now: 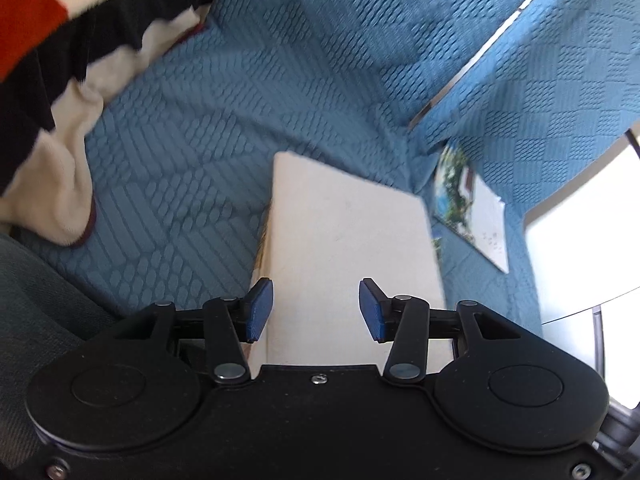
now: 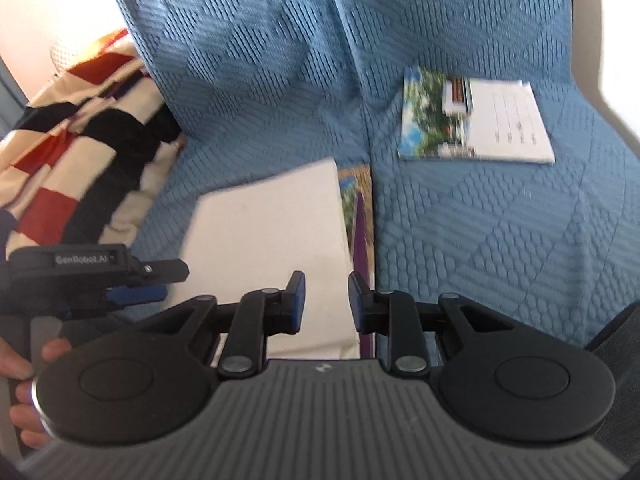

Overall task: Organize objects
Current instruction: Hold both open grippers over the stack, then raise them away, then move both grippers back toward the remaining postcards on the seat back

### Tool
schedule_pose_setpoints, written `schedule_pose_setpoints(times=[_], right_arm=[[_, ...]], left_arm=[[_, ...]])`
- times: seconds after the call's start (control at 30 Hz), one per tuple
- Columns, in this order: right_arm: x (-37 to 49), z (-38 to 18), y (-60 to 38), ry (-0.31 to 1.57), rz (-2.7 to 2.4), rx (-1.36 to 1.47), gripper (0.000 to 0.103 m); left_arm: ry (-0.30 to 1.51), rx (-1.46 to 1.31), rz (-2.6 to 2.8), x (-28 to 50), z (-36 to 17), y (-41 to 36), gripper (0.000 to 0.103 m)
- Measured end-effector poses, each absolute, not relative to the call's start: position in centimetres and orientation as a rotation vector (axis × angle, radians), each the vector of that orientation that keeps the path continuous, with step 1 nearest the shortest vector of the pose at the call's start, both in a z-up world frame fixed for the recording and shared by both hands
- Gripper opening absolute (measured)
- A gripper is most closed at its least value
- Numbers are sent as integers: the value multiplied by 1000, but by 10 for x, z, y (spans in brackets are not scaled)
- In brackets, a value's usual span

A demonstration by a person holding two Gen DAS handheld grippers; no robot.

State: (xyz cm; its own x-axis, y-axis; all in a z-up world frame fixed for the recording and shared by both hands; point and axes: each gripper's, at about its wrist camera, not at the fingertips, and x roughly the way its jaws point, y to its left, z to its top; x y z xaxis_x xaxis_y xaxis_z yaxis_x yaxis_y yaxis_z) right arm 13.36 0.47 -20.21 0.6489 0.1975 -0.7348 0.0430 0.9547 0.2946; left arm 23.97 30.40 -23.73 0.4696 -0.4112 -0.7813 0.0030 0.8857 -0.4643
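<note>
A white book or pad [image 1: 348, 232] lies on the blue quilted sofa seat [image 1: 192, 152]; it also shows in the right wrist view [image 2: 264, 236], resting on a colourful booklet [image 2: 362, 216]. My left gripper [image 1: 316, 308] is open, its blue pads above the white book's near end, empty. My right gripper [image 2: 326, 300] is open with a narrower gap, over the white book's right edge. The left gripper [image 2: 132, 292] also appears at the left of the right wrist view. A second booklet with a photo cover [image 2: 476, 120] lies farther back on the seat; it also shows in the left wrist view [image 1: 472, 208].
A striped red, black and cream blanket [image 1: 60, 60] is bunched at the sofa's left end, also in the right wrist view [image 2: 76, 152]. The blue sofa backrest [image 2: 320, 40] rises behind. A bright white surface [image 1: 584, 248] lies beyond the sofa's right side.
</note>
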Motion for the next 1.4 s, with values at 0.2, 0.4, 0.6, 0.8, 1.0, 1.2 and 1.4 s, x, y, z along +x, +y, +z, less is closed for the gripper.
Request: schedule_pose_setpoints(times=[0.2,0.4,0.6,0.8,1.0,1.2,1.4], right_arm=[[129,-165,5,777,107,281,27],[118,-140,4,720,125,268,27],[106,-124,-4,687,117,262,27],[95,-120,-4,681,115,272,27],[89,-119,-2,676,119,263,27],[83,-118,-7,668,99,263,28],[77,-119,-14,662,83,258,28]], left_arm=[[975,-398,-292,226,-200,298,47],[923,-403,-346,216,-170,288,49],[876,-371,-374,206,-150,277,51],[859,-350,-400,197,-136,267,53],[844,-329,-410,191,-129,262,56],[840,-310,-427,189,-126,252,57],[834,-301,-435,187,-124,243,58]])
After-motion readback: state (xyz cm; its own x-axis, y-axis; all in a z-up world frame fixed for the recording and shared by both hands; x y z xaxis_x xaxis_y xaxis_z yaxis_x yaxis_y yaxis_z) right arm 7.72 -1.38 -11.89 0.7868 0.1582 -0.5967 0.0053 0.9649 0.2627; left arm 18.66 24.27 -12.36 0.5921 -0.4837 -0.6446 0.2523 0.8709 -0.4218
